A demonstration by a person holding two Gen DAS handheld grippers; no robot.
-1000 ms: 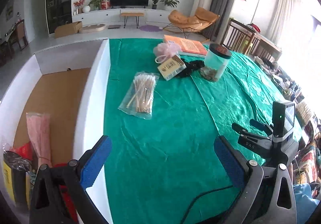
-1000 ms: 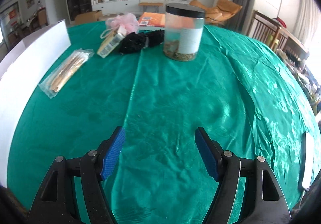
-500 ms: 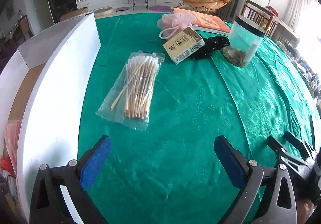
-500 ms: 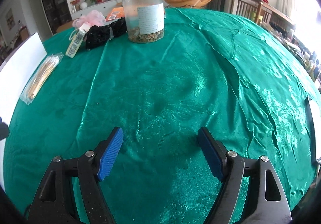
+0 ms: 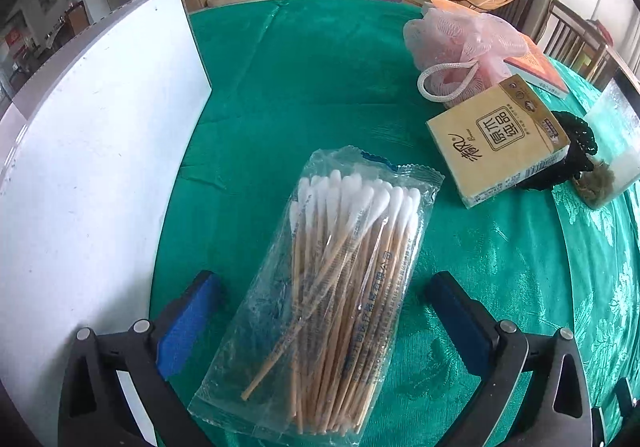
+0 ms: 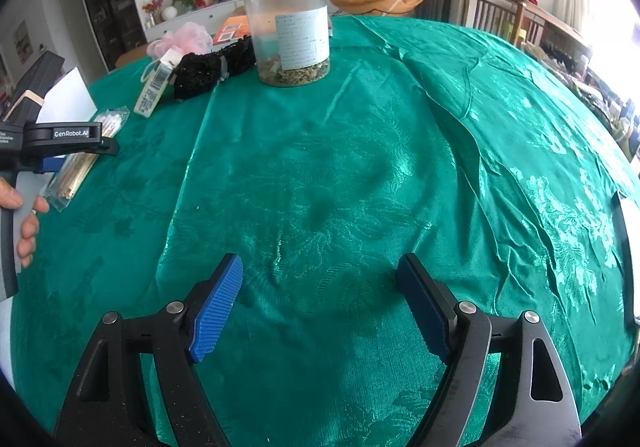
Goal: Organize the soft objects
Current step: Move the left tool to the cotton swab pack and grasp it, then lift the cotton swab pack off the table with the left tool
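The swab bag [image 5: 332, 287] lies flat on the green cloth [image 5: 304, 87], its near half between the spread blue pads [image 5: 188, 323] of the left gripper [image 5: 324, 327], which is released and grips nothing; whether a pad touches the plastic cannot be told; the cotton tips point away from the camera, toward the far side of the table; just left of the bag stands the white wall of a box [image 5: 92, 175]; beyond the bag to the right lies a tissue pack [image 5: 500, 139], tilted, with a pink bath pouf [image 5: 460, 43] behind it and a black soft item [image 5: 576, 151] at its right edge; an orange book [image 5: 536, 63] lies under the pouf, and a clear jar [image 5: 612, 151] stands at the frame edge; in the right wrist view the jar [image 6: 290, 31] stands upright with a black lid, the black item [image 6: 212, 67] just left of it, then the tissue pack [image 6: 154, 87] and pouf [image 6: 182, 39]; the right gripper [image 6: 320, 303] hangs released over bare cloth [image 6: 440, 127], well apart from all of these; at the left edge the left gripper [image 6: 60, 139] sits over the swab bag [image 6: 80, 163], held by a hand [image 6: 26, 215].
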